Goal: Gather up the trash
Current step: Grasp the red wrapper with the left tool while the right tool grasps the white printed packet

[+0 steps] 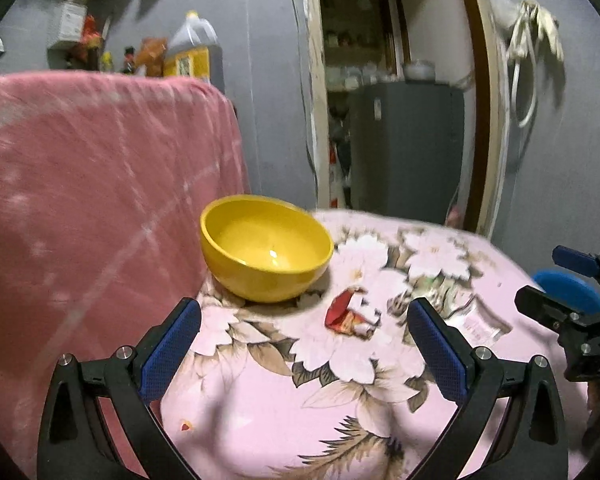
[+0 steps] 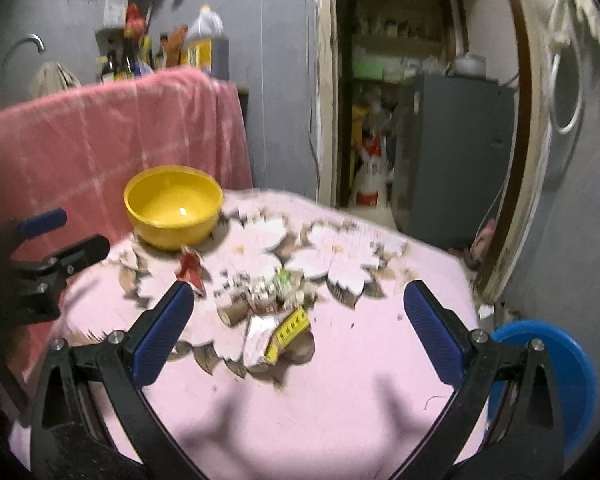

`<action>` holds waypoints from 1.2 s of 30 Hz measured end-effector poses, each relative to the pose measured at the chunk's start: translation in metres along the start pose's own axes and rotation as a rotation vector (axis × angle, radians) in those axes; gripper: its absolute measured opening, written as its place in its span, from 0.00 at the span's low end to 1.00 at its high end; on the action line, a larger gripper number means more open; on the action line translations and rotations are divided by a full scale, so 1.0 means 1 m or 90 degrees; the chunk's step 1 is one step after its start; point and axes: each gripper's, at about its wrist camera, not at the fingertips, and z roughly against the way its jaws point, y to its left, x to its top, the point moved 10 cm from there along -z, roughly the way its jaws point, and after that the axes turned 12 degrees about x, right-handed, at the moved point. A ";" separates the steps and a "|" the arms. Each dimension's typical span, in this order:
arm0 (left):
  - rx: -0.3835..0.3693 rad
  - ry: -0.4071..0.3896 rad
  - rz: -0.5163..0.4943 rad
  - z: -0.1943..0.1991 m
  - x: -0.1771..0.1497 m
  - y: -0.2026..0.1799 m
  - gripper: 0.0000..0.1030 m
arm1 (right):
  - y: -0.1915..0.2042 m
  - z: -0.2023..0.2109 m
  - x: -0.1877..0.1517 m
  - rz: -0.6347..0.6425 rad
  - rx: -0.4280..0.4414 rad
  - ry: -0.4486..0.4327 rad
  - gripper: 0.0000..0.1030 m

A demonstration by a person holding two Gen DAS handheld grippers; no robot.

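On the floral tablecloth (image 2: pixel 340 360) the yellow wrapper (image 2: pixel 290 332) lies diagonally; both grippers (image 1: pixel 304 344) (image 2: pixel 300 328) gape wide, empty.

One yellow bowl (image 2: pixel 173 205) stands on the surface (image 2: pixel 340 380), which carries a single pink flowered cloth. Three scraps of trash lie there: one red wrapper (image 2: pixel 191 269), one yellow-and-silver packet (image 2: pixel 278 336) and one small crumpled wrapper with green on it (image 2: pixel 278 290). Two grippers show, one left gripper (image 1: pixel 304 344) and one right gripper (image 2: pixel 300 328), and one blue stool (image 2: pixel 560 376) stands beside the surface.
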 end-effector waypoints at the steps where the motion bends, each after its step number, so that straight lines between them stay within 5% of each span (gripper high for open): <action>1: 0.000 0.013 -0.005 -0.006 -0.003 -0.002 0.98 | -0.002 -0.007 -0.004 -0.004 0.000 0.016 1.00; 13: -0.037 0.137 -0.075 -0.064 -0.023 -0.028 0.96 | -0.011 -0.060 -0.042 -0.043 0.042 0.174 1.00; 20: -0.070 0.168 -0.112 -0.089 -0.028 -0.048 0.92 | -0.009 -0.078 -0.054 -0.056 0.068 0.226 1.00; 26: -0.087 0.197 -0.111 -0.101 -0.030 -0.050 0.79 | -0.008 -0.086 -0.057 -0.063 0.081 0.241 0.91; 31: -0.096 0.209 -0.112 -0.103 -0.033 -0.054 0.59 | -0.004 -0.087 -0.058 -0.058 0.090 0.243 0.75; 36: -0.111 0.210 -0.122 -0.099 -0.034 -0.059 0.39 | -0.004 -0.083 -0.056 -0.067 0.100 0.233 0.71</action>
